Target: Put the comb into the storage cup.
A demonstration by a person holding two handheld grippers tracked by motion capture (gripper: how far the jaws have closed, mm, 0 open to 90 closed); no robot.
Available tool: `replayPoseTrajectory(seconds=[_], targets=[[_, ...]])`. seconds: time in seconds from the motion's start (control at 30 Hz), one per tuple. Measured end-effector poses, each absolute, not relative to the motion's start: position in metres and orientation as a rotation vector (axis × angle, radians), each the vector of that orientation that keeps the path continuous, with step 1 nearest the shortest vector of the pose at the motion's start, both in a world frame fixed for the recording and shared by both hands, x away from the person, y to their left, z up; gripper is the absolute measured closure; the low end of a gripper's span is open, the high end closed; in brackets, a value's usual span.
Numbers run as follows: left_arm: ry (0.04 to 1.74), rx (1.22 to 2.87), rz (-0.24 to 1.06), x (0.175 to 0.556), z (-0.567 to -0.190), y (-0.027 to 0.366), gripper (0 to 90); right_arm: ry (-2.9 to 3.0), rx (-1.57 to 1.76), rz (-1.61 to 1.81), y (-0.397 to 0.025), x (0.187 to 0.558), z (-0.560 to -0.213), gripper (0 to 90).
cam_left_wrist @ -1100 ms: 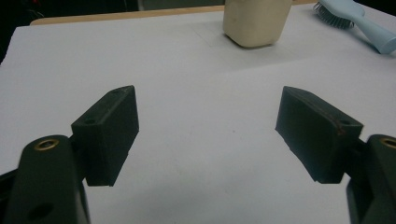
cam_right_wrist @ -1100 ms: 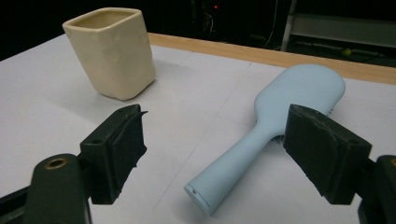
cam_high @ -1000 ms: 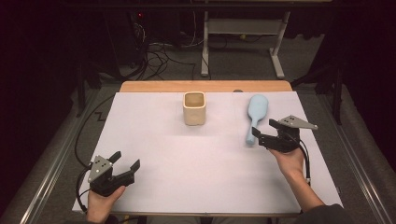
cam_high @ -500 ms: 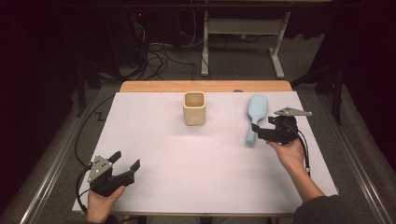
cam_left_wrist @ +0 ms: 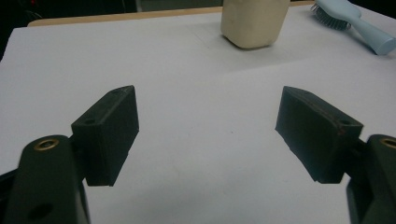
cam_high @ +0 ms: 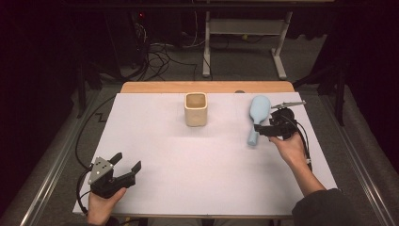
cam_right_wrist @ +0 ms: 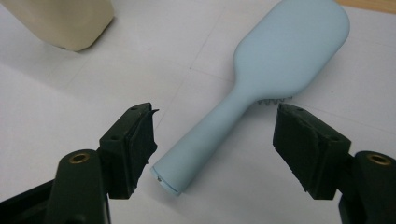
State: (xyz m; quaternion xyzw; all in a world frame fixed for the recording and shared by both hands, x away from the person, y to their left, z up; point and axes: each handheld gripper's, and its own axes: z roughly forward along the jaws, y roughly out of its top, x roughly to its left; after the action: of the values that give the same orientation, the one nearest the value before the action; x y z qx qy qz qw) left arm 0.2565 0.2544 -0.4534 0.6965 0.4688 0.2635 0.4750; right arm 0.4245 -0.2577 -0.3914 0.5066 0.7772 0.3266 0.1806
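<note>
A light blue hairbrush (cam_right_wrist: pixel 261 88), smooth and plastic-looking, with a wide rounded head and a long thin handle. Lying back-up on the white table cover (cam_high: pixel 211 165), bristles facing down, a few short tips peeking out under the head in the right gripper view. On the far right part of the table in the high view (cam_high: pixel 256 117), head pointing away, handle end pointing back toward the near side.

A cream cup (cam_high: pixel 195 108) with a square mouth and soft rounded corners, thick walls, dull finish. Standing upright near the far middle of the table, well apart from the hairbrush. Seen also in the left gripper view (cam_left_wrist: pixel 254 21) far ahead, with the hairbrush (cam_left_wrist: pixel 355 23) off to its side. A strip of bare wooden table edge (cam_high: pixel 207 87) showing past the white cover. Beyond that, a dark floor with tangled cables (cam_high: pixel 160 52) and a grey metal stand (cam_high: pixel 244 28). Nothing lying between the right gripper and the hairbrush.

Right gripper (cam_high: pixel 269 129) held low just beside the handle, the hand (cam_high: pixel 289 148) behind it, forearm coming in from the bottom right in a dark sleeve. Black blocky jaws spread wide in the right gripper view (cam_right_wrist: pixel 215 144), one on each side of the handle end, not touching it.

Left gripper (cam_high: pixel 126 164) resting at the near left corner, held in a hand (cam_high: pixel 101 205), far from everything. Jaws spread wide (cam_left_wrist: pixel 208 135), with only bare white cover between them.
</note>
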Motion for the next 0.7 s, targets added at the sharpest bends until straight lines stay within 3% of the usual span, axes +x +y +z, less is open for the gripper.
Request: replayPoseTrajectory(seconds=[0.7], targets=[[1.133, 1.707, 0.644, 0.256, -0.453, 0.254, 22.2, 2.295, 1.574, 0.637, -0.235, 0.467, -0.392, 32.6]])
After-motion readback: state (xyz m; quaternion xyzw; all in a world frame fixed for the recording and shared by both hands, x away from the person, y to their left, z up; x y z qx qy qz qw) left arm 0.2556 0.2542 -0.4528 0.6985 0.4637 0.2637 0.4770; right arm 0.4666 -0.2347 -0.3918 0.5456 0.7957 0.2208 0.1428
